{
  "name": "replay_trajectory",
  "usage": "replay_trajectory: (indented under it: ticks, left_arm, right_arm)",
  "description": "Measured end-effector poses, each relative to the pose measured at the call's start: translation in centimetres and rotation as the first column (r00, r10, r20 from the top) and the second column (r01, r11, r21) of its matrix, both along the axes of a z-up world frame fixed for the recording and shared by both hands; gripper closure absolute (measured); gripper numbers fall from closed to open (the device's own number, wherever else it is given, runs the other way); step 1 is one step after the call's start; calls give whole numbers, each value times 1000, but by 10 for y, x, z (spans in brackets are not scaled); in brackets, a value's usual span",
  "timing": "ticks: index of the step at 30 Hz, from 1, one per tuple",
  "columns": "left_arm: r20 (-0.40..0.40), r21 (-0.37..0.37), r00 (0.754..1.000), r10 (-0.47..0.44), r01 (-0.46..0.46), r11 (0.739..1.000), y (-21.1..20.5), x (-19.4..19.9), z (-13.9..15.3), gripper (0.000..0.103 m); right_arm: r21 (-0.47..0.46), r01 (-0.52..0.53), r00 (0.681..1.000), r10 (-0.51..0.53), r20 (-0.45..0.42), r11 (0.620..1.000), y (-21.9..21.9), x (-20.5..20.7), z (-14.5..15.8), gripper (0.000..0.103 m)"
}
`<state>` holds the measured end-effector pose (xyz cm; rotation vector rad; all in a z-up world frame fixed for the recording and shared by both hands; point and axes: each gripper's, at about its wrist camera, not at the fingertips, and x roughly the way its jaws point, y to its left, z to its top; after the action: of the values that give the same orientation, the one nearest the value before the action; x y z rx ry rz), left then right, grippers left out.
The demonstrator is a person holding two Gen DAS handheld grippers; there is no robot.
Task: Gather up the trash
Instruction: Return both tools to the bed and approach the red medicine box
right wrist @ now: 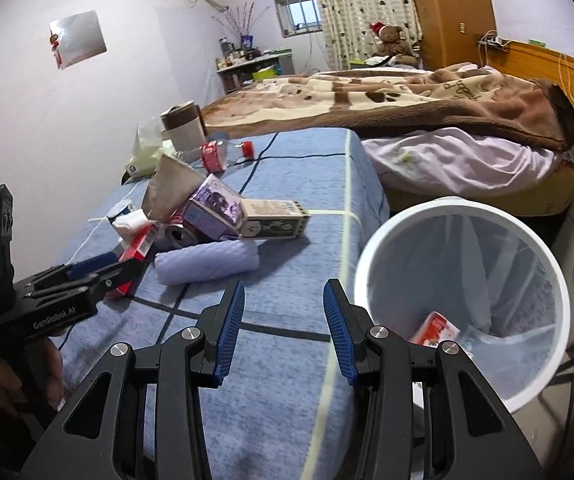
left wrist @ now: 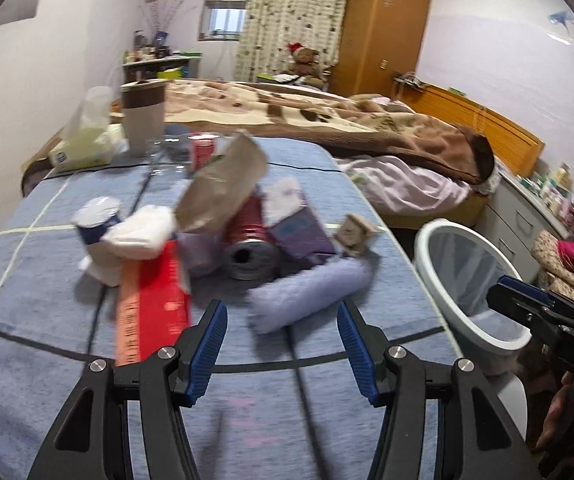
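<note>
A pile of trash lies on the blue cloth [left wrist: 247, 420]: a red box [left wrist: 155, 300], a red can [left wrist: 247, 236] on its side, a purple carton [left wrist: 299, 224], a brown paper bag [left wrist: 223, 184], white tissue [left wrist: 139, 236], a small cup [left wrist: 95, 220] and a rolled lilac cloth [left wrist: 307, 292]. My left gripper [left wrist: 283, 324] is open and empty, just short of the lilac roll. My right gripper [right wrist: 283, 300] is open and empty, over the table edge beside the white bin [right wrist: 463, 300]. The bin holds a red-and-white packet [right wrist: 435, 328].
A tissue box [left wrist: 83, 148] and a brown-banded cup [left wrist: 143, 116] stand at the table's far end. A bed with a brown blanket [left wrist: 327, 116] lies behind. Drawers [left wrist: 527, 220] stand right of the bin [left wrist: 471, 280].
</note>
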<state>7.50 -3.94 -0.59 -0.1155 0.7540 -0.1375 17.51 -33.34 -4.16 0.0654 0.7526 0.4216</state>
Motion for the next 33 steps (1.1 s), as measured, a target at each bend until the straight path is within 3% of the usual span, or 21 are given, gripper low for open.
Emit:
replay_trajectory:
  ticks: [4, 6, 11, 16, 23, 30, 31, 32, 33]
  left_arm:
    - [-6, 3, 998, 55, -55, 998, 20, 0, -2, 46]
    - [-8, 13, 997, 81, -81, 997, 29, 0, -3, 46]
    - [-19, 27, 989, 146, -146, 989, 50, 4, -9, 46]
    - [-47, 11, 981, 189, -189, 982, 68, 11, -18, 36]
    - [-100, -7, 976, 191, -192, 981, 72, 24, -34, 30]
    - [-145, 5, 966, 215, -217, 976, 77, 33, -50, 31]
    - [-146, 5, 965, 219, -221, 975, 79, 33, -52, 33]
    - [-144, 6, 965, 219, -221, 975, 80, 32, -52, 41]
    - [-136, 18, 965, 224, -224, 974, 81, 31, -52, 42]
  right_arm:
    - [-17, -29, 1000, 29, 8, 999, 11, 2, 0, 57]
    - [-39, -47, 999, 48, 22, 998, 20, 2, 2, 40]
    - [-62, -84, 995, 86, 42, 995, 34, 7, 5, 40]
    - [-77, -111, 993, 114, 28, 991, 45, 14, 4, 40]
    - [-88, -128, 991, 130, 20, 988, 55, 23, 1, 40]
    - [-117, -150, 988, 154, 22, 982, 72, 34, -2, 40]
    - [-123, -152, 987, 156, 25, 981, 73, 35, -3, 40]
    - [-133, -157, 986, 162, 29, 979, 78, 38, -3, 40]
    - [-144, -160, 986, 166, 32, 977, 82, 40, -4, 40]
